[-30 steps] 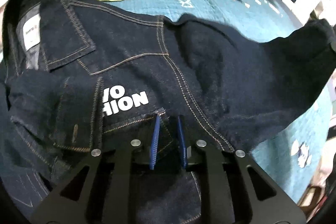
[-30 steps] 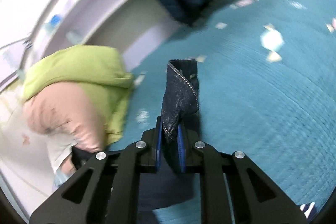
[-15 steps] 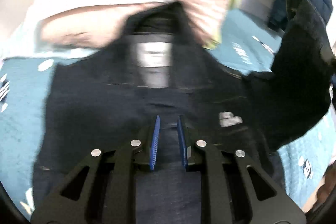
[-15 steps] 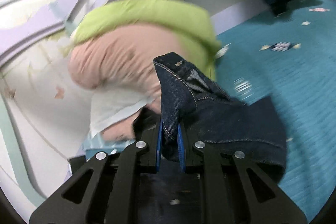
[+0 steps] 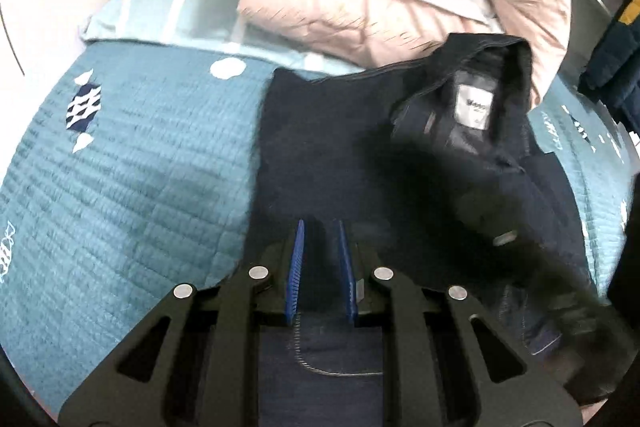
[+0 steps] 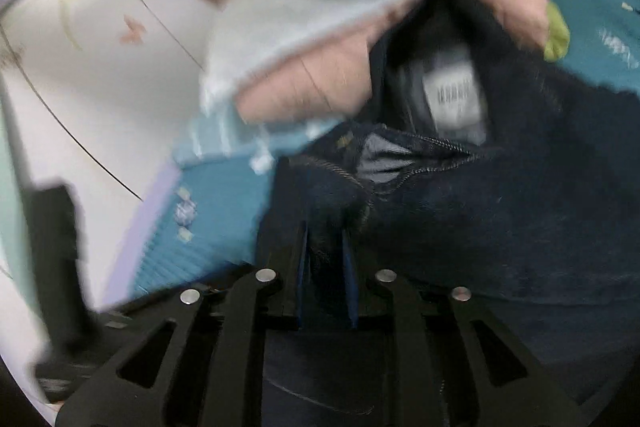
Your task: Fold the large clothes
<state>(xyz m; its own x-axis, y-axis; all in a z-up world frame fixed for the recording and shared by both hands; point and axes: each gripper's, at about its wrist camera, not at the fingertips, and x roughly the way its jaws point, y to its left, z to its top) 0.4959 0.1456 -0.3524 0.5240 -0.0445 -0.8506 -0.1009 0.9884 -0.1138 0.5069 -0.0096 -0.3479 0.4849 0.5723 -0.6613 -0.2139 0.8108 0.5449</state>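
The left gripper and the right gripper each pinch the dark denim jacket, held low over the bed.

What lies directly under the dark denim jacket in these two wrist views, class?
The denim jacket lies on a teal quilted bedspread, visible around its edges. Behind its collar sits a pink pillow. Whatever is beneath the jacket's middle is covered.
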